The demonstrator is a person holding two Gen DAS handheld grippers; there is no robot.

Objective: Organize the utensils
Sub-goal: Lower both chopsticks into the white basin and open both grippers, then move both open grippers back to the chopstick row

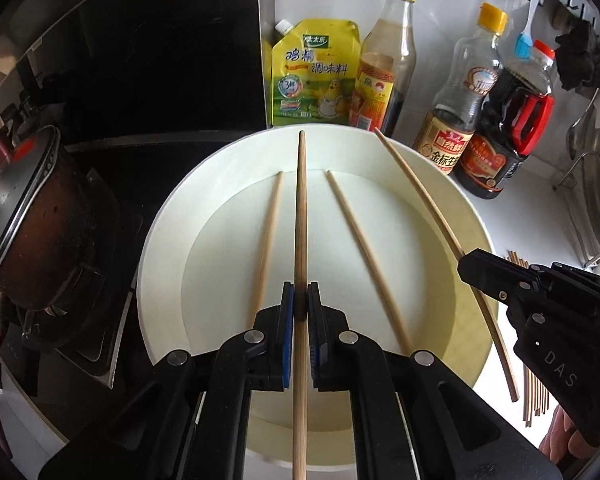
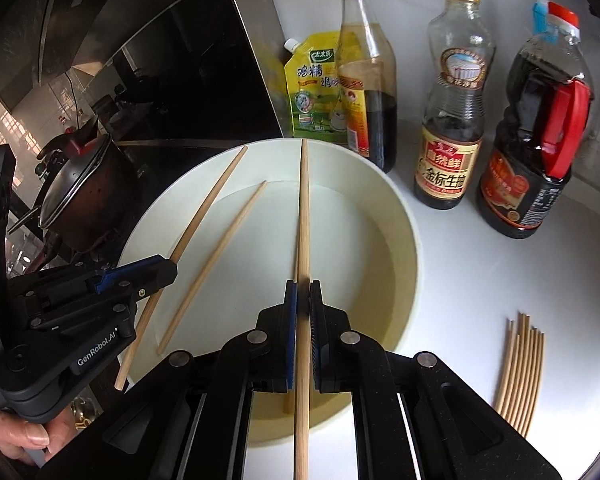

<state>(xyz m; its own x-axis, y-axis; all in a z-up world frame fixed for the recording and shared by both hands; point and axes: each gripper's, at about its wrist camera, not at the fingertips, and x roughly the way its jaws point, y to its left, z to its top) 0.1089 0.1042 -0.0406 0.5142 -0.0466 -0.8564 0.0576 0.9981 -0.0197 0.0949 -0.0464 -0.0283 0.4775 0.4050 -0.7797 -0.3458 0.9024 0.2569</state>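
A white round basin (image 1: pixel 172 216) (image 2: pixel 408 248) sits on the counter. My left gripper (image 1: pixel 301 300) is shut on a wooden chopstick (image 1: pixel 301 208) held over the basin; it shows at the left of the right wrist view (image 2: pixel 168 270). My right gripper (image 2: pixel 302 300) is shut on another chopstick (image 2: pixel 304 208) over the basin; it shows at the right of the left wrist view (image 1: pixel 470 266). Two loose chopsticks (image 1: pixel 266 236) (image 1: pixel 364 256) lie in the basin; one shows in the right wrist view (image 2: pixel 214 264). A bundle of chopsticks (image 2: pixel 520 372) lies on the counter to the right.
Sauce bottles (image 2: pixel 448 104) (image 2: pixel 536 132) (image 1: pixel 384 56) and a yellow seasoning pouch (image 1: pixel 312 76) stand behind the basin. A lidded pot (image 1: pixel 32 216) sits on the stove at the left. A metal rack (image 1: pixel 596 200) is at the right.
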